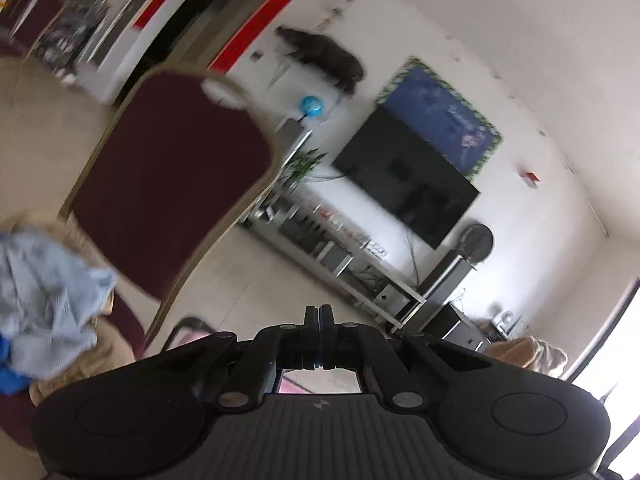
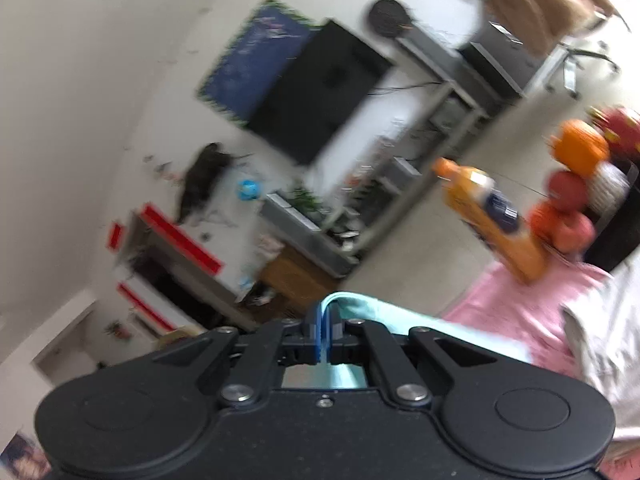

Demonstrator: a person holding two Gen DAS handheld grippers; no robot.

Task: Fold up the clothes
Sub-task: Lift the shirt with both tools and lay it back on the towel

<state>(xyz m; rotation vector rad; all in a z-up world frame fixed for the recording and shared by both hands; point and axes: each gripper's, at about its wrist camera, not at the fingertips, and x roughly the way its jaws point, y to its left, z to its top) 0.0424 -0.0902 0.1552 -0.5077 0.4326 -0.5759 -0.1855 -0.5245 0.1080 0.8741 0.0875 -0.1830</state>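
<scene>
In the right wrist view my right gripper (image 2: 322, 314) is shut on a light teal cloth (image 2: 384, 314). The cloth loops over the fingertips and trails down to the right, above a pink table cover (image 2: 520, 312). A white garment (image 2: 604, 344) lies at the right edge of that cover. My left gripper (image 1: 319, 314) is lifted and points into the room, its fingers pressed together with no cloth showing between them. A crumpled pile of light blue clothes (image 1: 48, 300) sits on a chair at the far left of the left wrist view. Both views are motion-blurred.
A maroon chair back (image 1: 172, 180) stands close ahead of the left gripper. An orange bottle (image 2: 492, 220) and a stack of fruit (image 2: 576, 184) stand on the table at the right. A black TV (image 1: 404, 184) and a low shelf unit (image 1: 340, 256) line the far wall.
</scene>
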